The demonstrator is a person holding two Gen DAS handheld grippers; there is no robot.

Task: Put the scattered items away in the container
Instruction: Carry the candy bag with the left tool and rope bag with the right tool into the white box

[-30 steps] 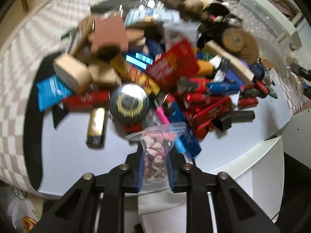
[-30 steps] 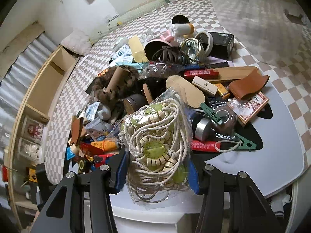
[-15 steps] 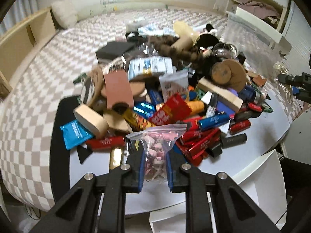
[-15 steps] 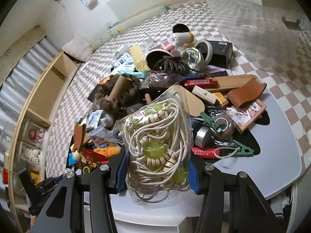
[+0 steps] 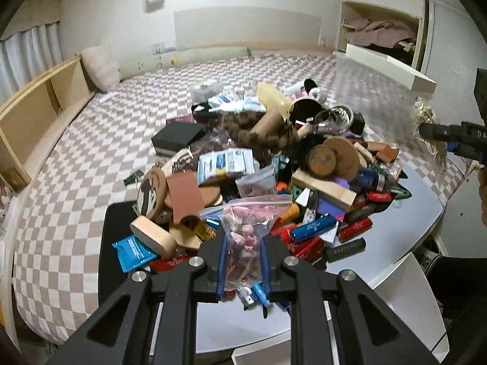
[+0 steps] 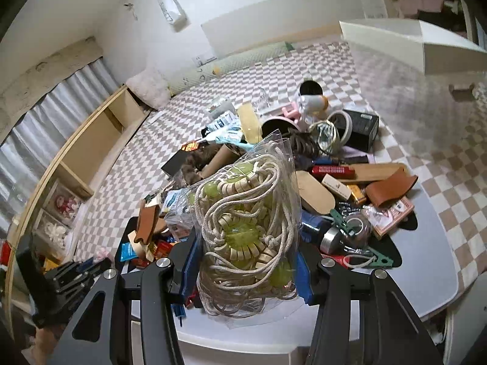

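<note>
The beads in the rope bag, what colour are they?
Translucent yellow-green beads, clearest in the right wrist view.

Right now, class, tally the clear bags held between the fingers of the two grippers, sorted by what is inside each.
Bag of pink pieces, in the left gripper: 1
Bag of cord and green beads, in the right gripper: 1
Total: 2

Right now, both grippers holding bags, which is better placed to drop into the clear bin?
Probably the right gripper: its rope bag hangs beside the clear bin; the left gripper holds its pink-filled bag over the pile.
</note>
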